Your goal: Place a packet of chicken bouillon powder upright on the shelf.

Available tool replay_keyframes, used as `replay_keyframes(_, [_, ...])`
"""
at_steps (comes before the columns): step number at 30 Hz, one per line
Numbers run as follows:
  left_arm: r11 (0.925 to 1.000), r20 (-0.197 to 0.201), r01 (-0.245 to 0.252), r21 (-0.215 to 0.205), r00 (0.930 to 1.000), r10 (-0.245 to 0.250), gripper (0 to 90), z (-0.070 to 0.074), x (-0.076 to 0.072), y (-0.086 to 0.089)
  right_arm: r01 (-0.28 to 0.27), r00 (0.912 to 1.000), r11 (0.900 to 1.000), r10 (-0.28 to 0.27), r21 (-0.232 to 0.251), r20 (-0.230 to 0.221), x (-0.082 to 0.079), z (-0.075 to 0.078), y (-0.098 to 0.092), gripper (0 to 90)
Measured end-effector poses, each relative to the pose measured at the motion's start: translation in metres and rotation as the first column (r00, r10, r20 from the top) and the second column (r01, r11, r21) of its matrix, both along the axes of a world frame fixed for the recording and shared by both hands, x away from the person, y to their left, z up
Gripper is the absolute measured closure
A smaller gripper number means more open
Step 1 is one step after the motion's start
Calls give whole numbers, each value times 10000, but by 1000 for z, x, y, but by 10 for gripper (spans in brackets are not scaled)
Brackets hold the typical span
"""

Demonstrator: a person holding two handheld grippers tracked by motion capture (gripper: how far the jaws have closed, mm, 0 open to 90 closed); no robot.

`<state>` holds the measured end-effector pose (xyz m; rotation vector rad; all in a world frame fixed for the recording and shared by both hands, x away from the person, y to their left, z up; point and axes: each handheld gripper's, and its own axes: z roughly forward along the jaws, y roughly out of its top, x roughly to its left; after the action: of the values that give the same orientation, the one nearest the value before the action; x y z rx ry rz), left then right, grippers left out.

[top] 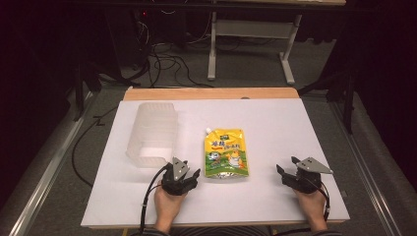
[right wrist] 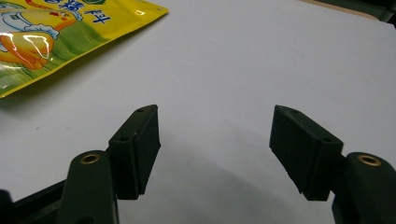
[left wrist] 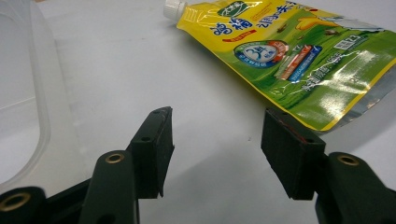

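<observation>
Flat yellow-and-green spouted plastic pouch [top: 225,153] lying beside clear ribbed plastic bin [top: 151,133], probably for packing. Left gripper [left wrist: 215,151] and right gripper [right wrist: 215,151] flanking it, jaws apart, empty.

Black claws [top: 189,178], trailing cables, striped sleeves.

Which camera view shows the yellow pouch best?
The high view: the whole yellow pouch lies flat, white cap to bottom edge. The left gripper view shows its capped upper part at an angle; the right gripper view catches one corner.
</observation>
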<state>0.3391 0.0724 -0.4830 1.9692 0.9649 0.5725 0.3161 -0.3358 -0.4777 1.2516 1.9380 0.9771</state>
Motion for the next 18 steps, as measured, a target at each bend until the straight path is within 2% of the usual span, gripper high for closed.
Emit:
replay_keyframes(11, [10000, -32, 7, 8, 10000, -7, 433, 0, 0, 0, -4, 10000, 9999, 4, -117, -8, 0, 0, 0, 332])
replay_keyframes(18, [9999, 82, 4, 112, 10000, -5, 434, 0, -1, -1, 2, 10000, 10000, -2, -14, 26, 0, 0, 0, 328])
